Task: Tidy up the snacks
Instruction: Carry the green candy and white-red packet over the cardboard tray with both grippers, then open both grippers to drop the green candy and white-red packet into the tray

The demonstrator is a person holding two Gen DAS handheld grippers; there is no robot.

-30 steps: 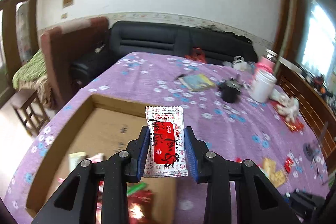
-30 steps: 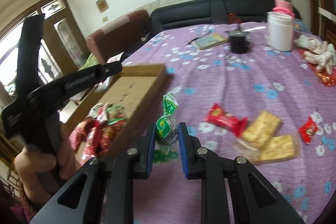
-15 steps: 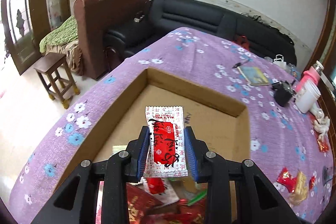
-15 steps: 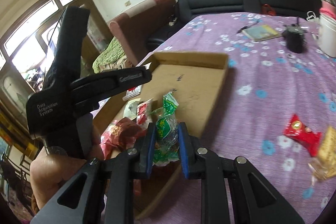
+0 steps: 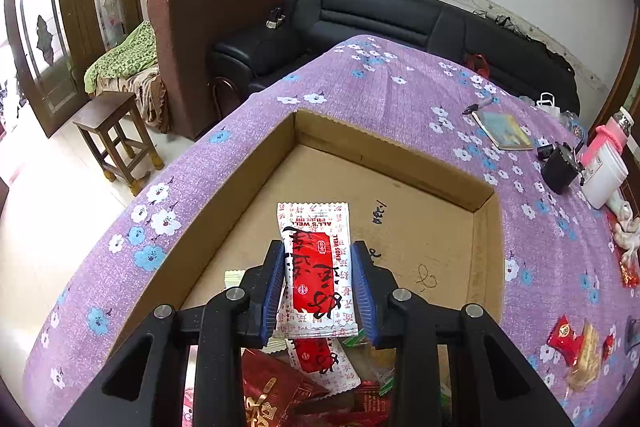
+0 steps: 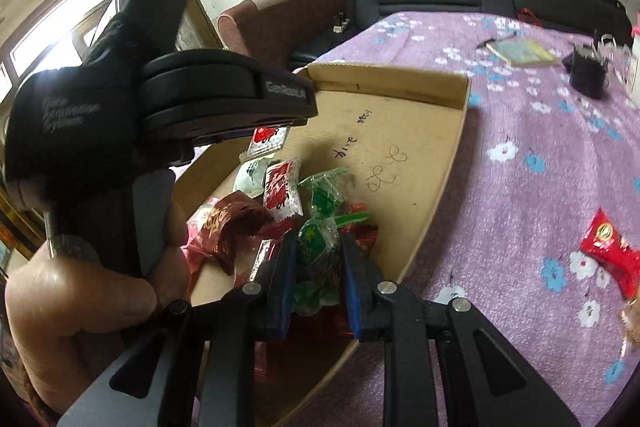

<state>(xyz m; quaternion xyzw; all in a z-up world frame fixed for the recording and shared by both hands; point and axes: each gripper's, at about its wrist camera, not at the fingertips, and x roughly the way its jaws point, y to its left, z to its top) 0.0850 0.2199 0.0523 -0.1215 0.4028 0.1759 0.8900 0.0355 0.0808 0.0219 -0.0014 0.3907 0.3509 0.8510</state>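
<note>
Left gripper fingers clamp a light, crinkly white-and-red sachet by its side edges above the cardboard box; right gripper fingers pinch a soft green-wrapped candy mid-body, over the box's 6 o'clock snack pile.

The cardboard box is matt brown corrugated board with raw-cut rims and pen marks on its floor. The tablecloth is woven purple cloth with a printed flower pattern. The white-and-red snack packet is smooth, glossy printed film with crimped ends. The green candy wrapper is crinkled, shiny plastic. The sofa is smooth black leather-like upholstery. The stool is varnished dark wood.
</note>
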